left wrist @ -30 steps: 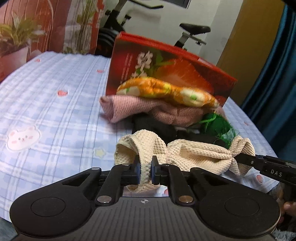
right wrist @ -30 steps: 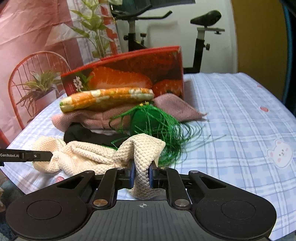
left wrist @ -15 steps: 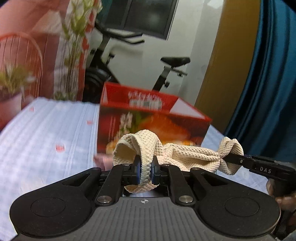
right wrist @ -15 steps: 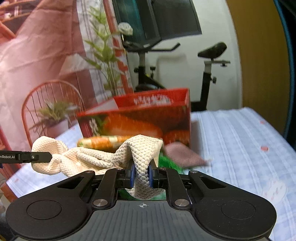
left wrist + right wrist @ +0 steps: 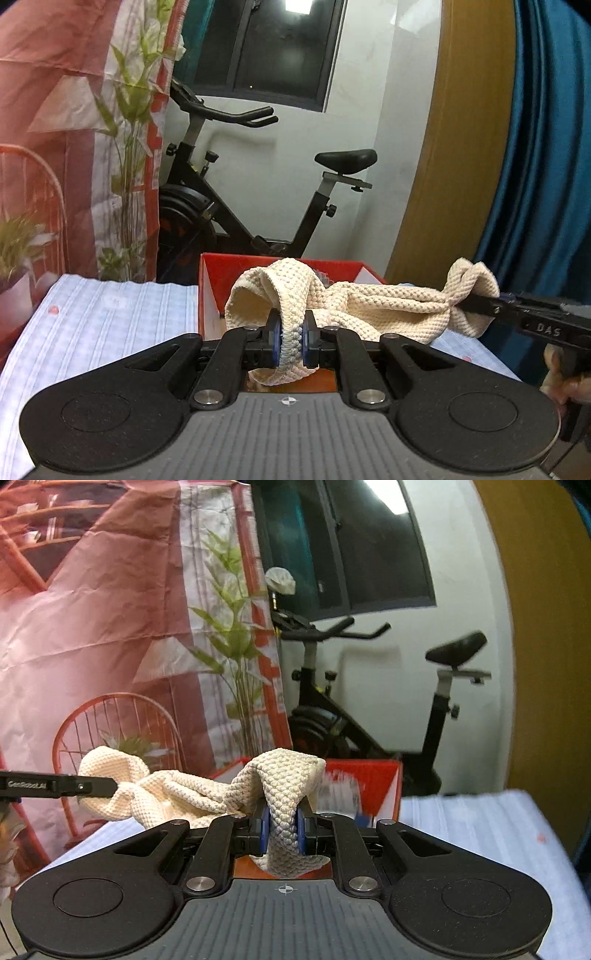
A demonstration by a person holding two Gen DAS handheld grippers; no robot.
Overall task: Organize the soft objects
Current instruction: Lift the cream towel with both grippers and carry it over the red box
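A cream knitted cloth (image 5: 373,306) hangs stretched between both grippers, raised above the table. My left gripper (image 5: 290,341) is shut on one end of it. My right gripper (image 5: 279,829) is shut on the other end (image 5: 280,786); it also shows at the right of the left wrist view (image 5: 480,302). The left gripper shows at the left of the right wrist view (image 5: 107,786). An open red box (image 5: 221,288) stands just behind and below the cloth, seen too in the right wrist view (image 5: 373,786). The other soft items are hidden below.
The table has a blue-checked cloth (image 5: 110,314) (image 5: 480,823). An exercise bike (image 5: 258,206) stands behind the table, a plant (image 5: 129,147) and a red wire chair (image 5: 110,731) to the left, a blue curtain (image 5: 546,147) to the right.
Both grippers have lifted the cream cloth up off the pile and toward the red box. The pile of soft items has dropped out of view.
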